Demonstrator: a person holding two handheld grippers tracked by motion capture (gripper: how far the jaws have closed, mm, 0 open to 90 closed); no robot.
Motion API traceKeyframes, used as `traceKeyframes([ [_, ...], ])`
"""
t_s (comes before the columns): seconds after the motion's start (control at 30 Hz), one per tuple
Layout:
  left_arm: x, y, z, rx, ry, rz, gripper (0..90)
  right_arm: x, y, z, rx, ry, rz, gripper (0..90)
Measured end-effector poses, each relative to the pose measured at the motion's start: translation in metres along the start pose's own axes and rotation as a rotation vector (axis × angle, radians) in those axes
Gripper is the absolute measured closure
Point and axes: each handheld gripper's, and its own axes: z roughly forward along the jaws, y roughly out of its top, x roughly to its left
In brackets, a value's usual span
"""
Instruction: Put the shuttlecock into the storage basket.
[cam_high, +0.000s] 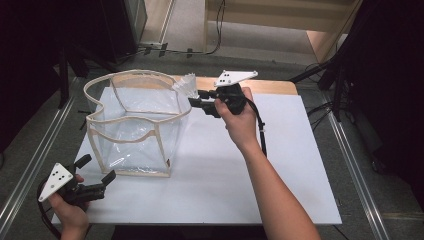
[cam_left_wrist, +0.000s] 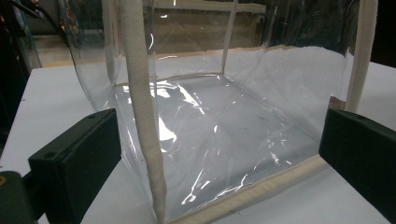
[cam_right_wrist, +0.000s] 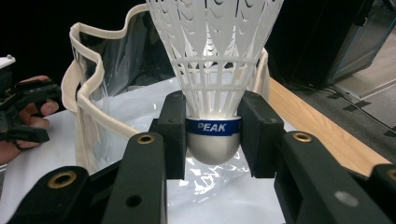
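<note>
Your left tool (cam_high: 97, 177) sits at the near left corner of the white worktop (cam_high: 280, 170), low and close to the surface, with its 2 black jaws spread wide and nothing between them. In the left gripper view those jaws stand far apart at the bottom corners, and they point at the near lower corner of the clear bag (cam_left_wrist: 224, 135), without touching it. The clear bag (cam_high: 135, 125) stands upright on the left half of the worktop, just beyond your left tool, its mouth open upward and its cream fabric trim (cam_high: 100, 82) running around the wavy rim and down the edges. Its bottom panel lies flat on the worktop, and the inside looks bare where you can see through the plastic. Moving right, at the far right corner of the bag's rim, you find the white shuttlecock (cam_high: 186, 86), held just above and beside that rim. Your right tool (cam_high: 197, 102) is clamped on it, and your right hand (cam_high: 240, 117) reaches in from the near right side across the worktop. In the right gripper view, the right tool (cam_right_wrist: 212, 135) has its 2 jaws pressed against either side of the shuttlecock (cam_right_wrist: 212, 60), at the blue band (cam_right_wrist: 212, 127) marked PEAK above the rounded silver-white base. The feathered skirt fans away from the tool, over the open mouth of the bag (cam_right_wrist: 107, 79).
</note>
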Motion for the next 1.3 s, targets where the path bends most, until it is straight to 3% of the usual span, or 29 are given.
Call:
traceKeyframes([
  [0.6,0.000,0.000,0.000,-0.001,0.001,-0.002,0.0,0.011,0.006,0.025,0.019,0.024,0.000,61.0],
  [0.8,0.001,0.000,0.000,-0.001,-0.002,0.002,0.0,0.012,0.003,0.022,0.013,0.049,0.007,25.0],
  [0.9,0.001,0.000,0.000,0.000,-0.003,0.002,0.0,0.012,-0.001,0.016,0.007,-0.007,0.003,9.0],
  [0.93,0.001,0.000,0.000,0.000,-0.002,0.002,0.0,0.013,-0.003,0.013,-0.004,-0.043,-0.001,7.5],
  [1.0,0.000,0.000,0.000,-0.001,-0.002,0.001,0.0,0.012,-0.005,0.009,-0.016,-0.071,0.002,0.0],
  [1.3,0.000,0.000,0.000,0.001,0.001,0.001,0.0,0.009,-0.029,-0.010,-0.018,-0.135,0.013,0.0],
])
